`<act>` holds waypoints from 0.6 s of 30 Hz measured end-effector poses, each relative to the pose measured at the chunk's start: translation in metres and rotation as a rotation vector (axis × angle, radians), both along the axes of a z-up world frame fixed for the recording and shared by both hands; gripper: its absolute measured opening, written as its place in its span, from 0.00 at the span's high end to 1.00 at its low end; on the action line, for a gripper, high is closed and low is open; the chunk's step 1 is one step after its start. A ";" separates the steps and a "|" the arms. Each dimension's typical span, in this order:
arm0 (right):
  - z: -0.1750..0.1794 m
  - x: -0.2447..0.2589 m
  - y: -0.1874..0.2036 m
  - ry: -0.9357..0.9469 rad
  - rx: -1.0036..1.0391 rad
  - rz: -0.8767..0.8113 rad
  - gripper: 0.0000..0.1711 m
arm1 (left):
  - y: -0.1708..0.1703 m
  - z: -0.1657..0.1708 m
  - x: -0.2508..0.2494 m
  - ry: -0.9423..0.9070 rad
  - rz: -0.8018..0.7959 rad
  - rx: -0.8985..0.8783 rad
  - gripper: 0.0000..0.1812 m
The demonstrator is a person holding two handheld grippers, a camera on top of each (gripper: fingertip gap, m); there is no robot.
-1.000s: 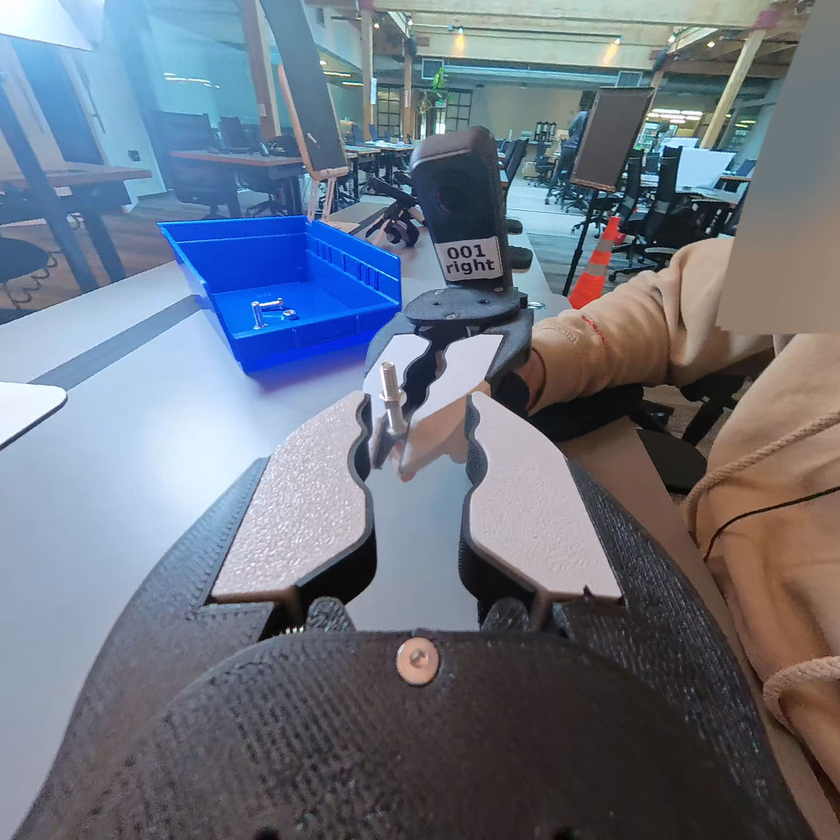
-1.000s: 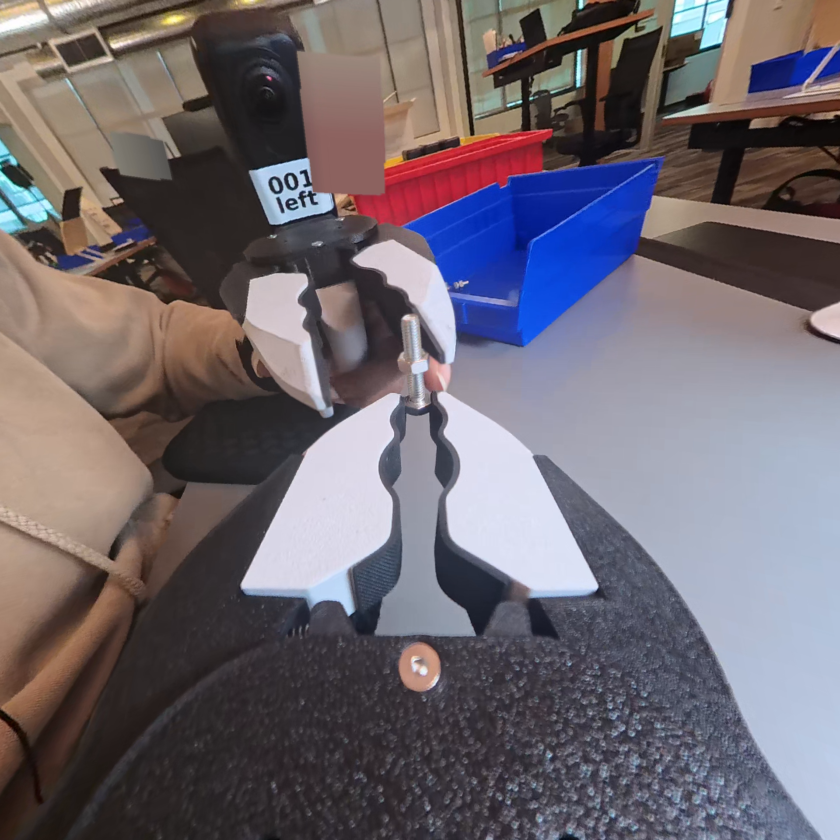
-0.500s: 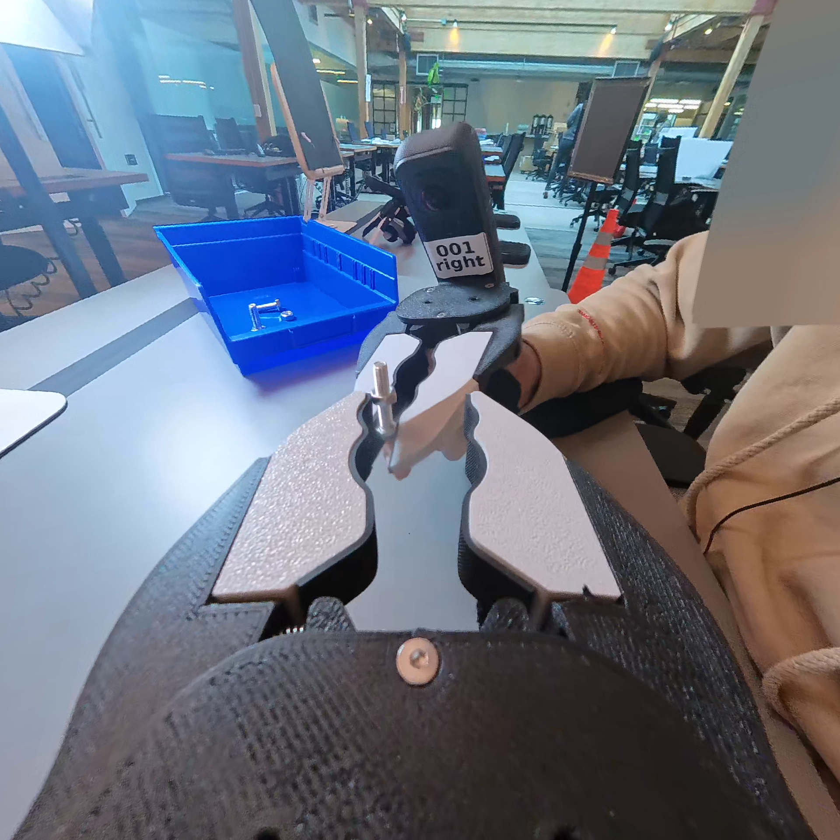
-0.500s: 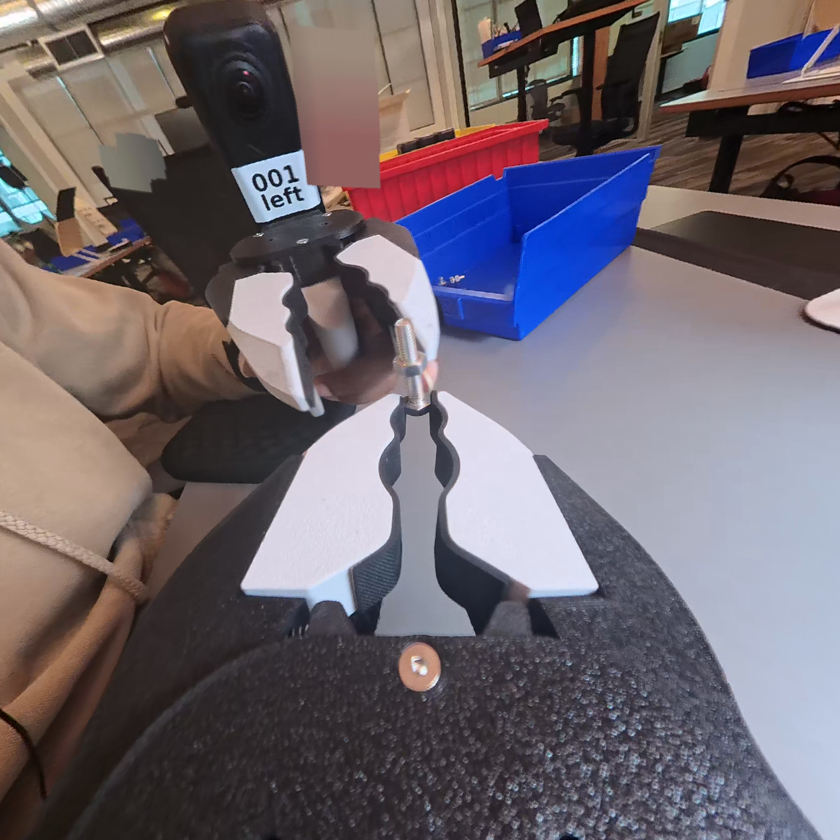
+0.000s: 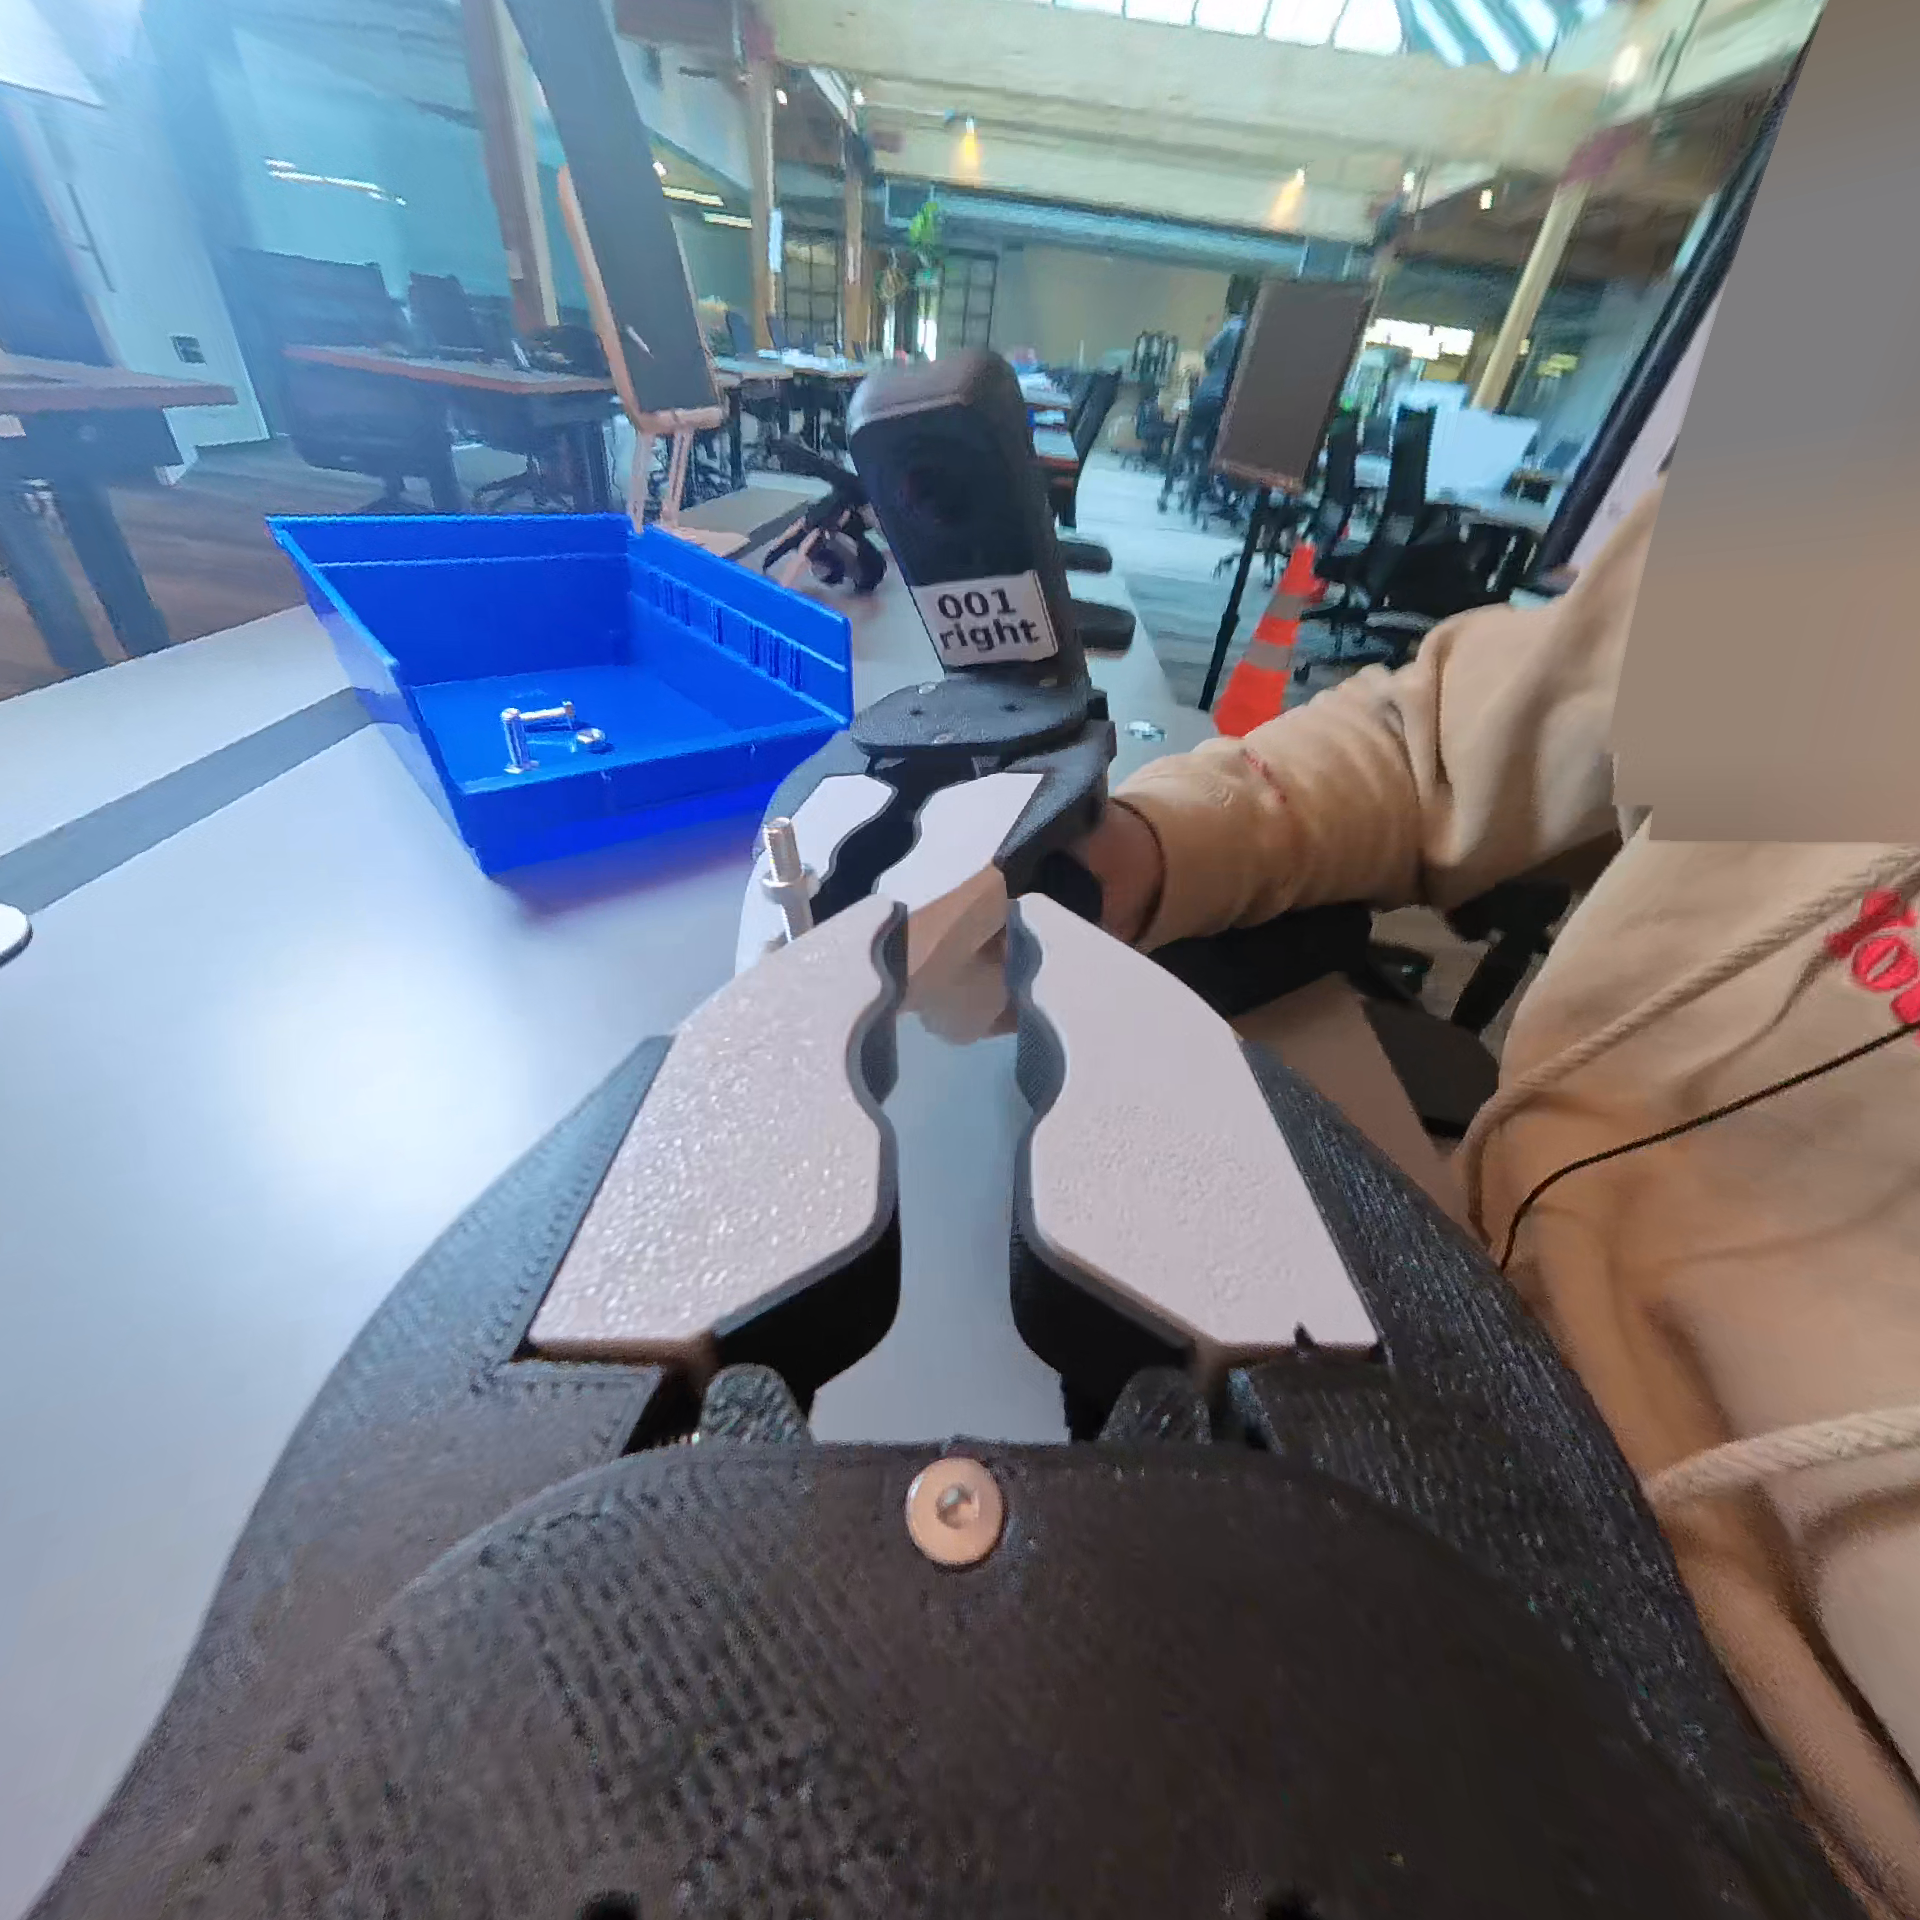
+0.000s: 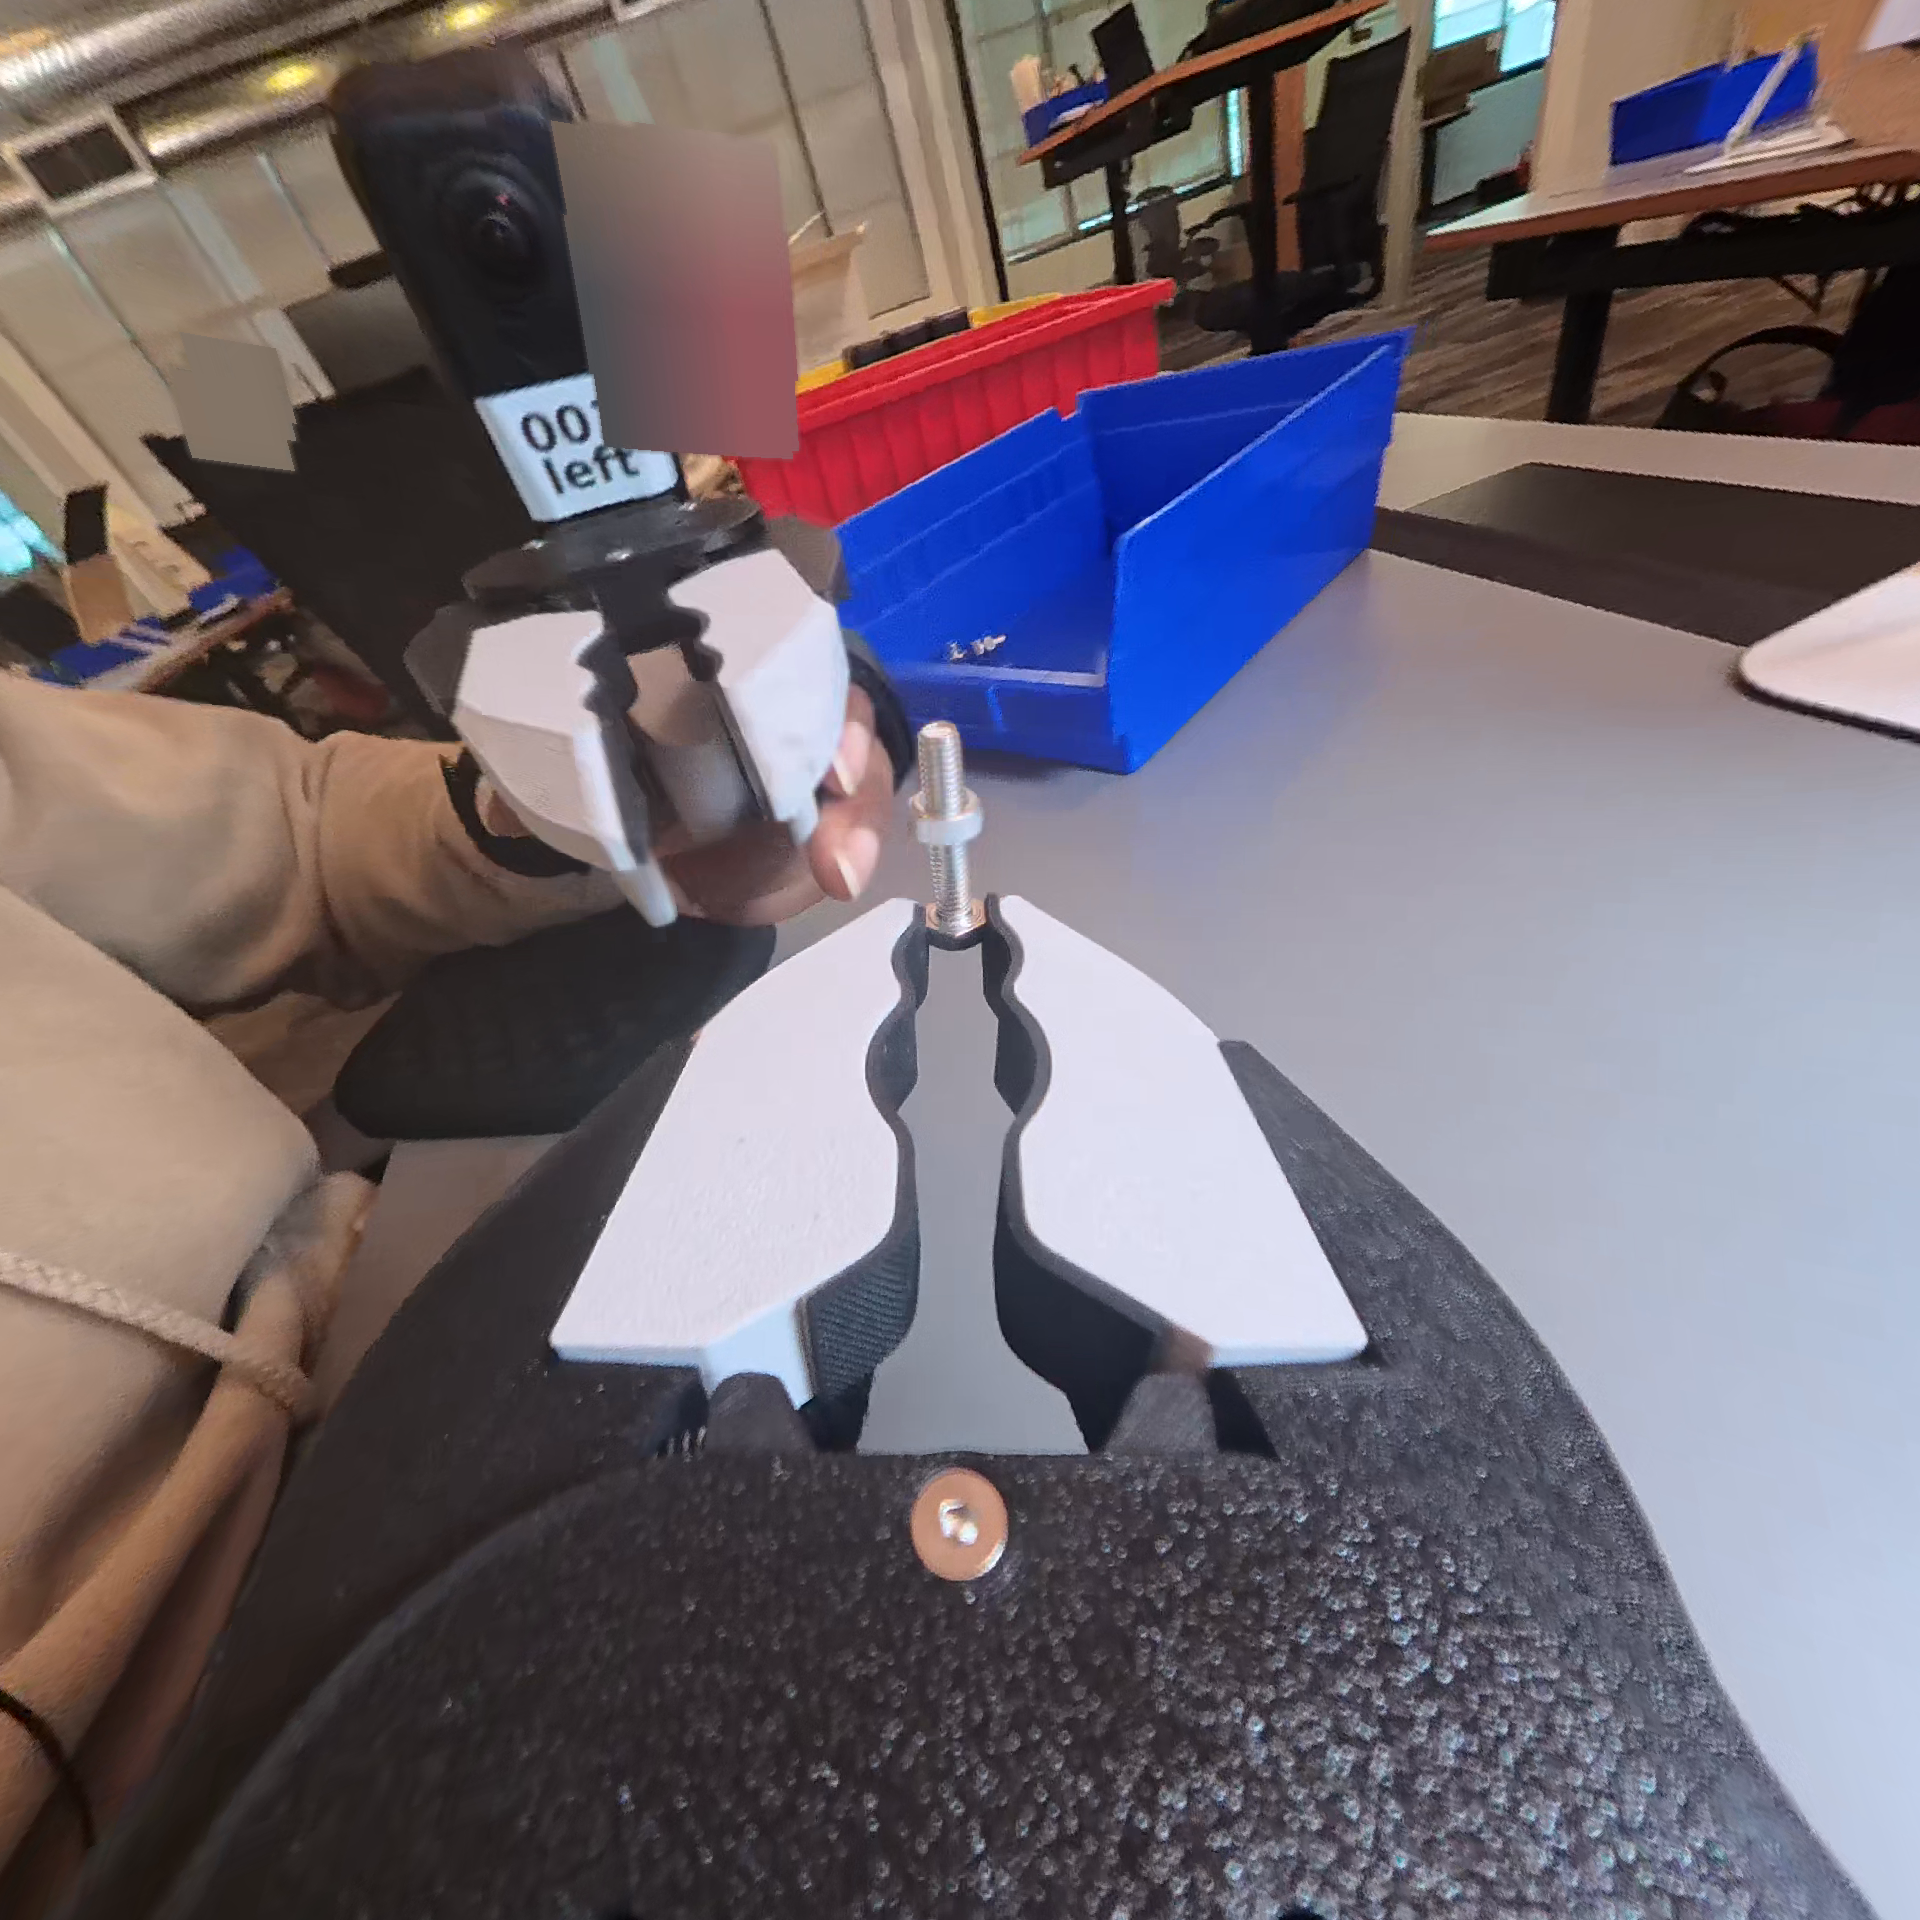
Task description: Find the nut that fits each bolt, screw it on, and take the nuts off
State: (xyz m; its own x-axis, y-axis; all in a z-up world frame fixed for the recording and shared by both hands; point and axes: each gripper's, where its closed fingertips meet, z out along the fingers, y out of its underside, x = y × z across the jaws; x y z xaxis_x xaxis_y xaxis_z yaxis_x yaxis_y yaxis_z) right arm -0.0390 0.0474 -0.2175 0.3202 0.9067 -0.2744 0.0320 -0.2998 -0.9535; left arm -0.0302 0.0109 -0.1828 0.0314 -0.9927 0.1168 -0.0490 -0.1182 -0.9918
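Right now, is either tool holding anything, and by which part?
The right tool grips the upright silver threaded bolt by its head end, with the small silver hex nut partway along the thread. The left tool is open, holding nothing.

room: open office w/ wood beams (image 5: pixel 1091 99) top | desks (image 5: pixel 447 374) + black chairs (image 5: pixel 1382 520) mid | orange cone (image 5: pixel 1273 655) right | windows (image 6: pixel 208 260) upper left
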 end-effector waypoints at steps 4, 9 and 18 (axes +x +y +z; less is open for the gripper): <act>0.000 -0.001 -0.002 -0.005 0.005 0.010 0.94 | 0.012 0.000 -0.002 -0.003 0.067 0.004 0.85; -0.003 -0.012 -0.013 -0.023 0.009 0.067 0.94 | 0.009 -0.010 0.004 0.042 0.066 0.027 0.78; -0.006 -0.007 -0.007 -0.026 -0.013 0.044 0.94 | 0.009 -0.003 0.000 -0.003 0.044 -0.012 0.82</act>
